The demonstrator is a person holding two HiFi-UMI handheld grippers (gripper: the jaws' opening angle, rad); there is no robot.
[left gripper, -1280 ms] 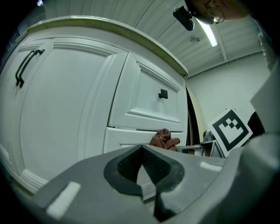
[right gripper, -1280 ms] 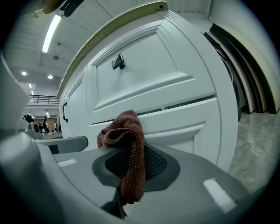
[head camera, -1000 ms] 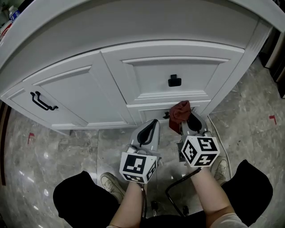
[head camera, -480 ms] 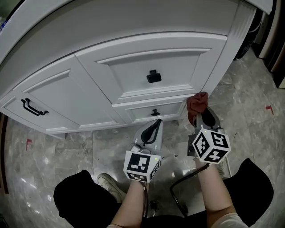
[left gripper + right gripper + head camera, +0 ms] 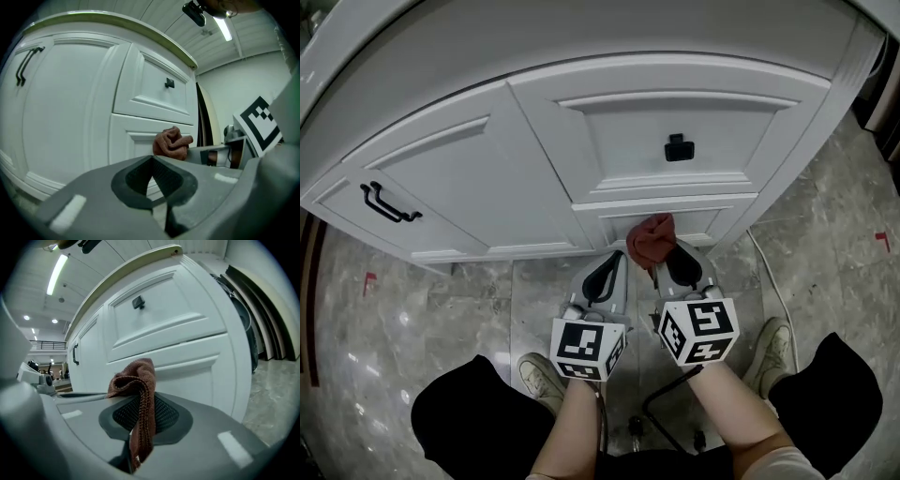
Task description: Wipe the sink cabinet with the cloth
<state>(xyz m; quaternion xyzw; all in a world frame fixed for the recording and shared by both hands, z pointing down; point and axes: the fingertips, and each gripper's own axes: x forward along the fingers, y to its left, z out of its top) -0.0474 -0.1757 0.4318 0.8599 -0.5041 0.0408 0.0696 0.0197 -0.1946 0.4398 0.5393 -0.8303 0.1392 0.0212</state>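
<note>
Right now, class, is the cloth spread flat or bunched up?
Bunched up. The cloth sits as a crumpled wad above the right gripper, with one fold pinched between its closed jaws.

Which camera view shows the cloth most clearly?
The right gripper view: the cloth hangs large, pinched between shut jaws. The head view shows the cloth small, by the cabinet; the left gripper view shows only its bunched end.

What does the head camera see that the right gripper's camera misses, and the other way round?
Only the head view shows the person's shoes and forearms. Only the right gripper view shows ceiling lights and the cloth running down between the right gripper's shut jaws. Both show the cloth, the white cabinet and its square knob.
</note>
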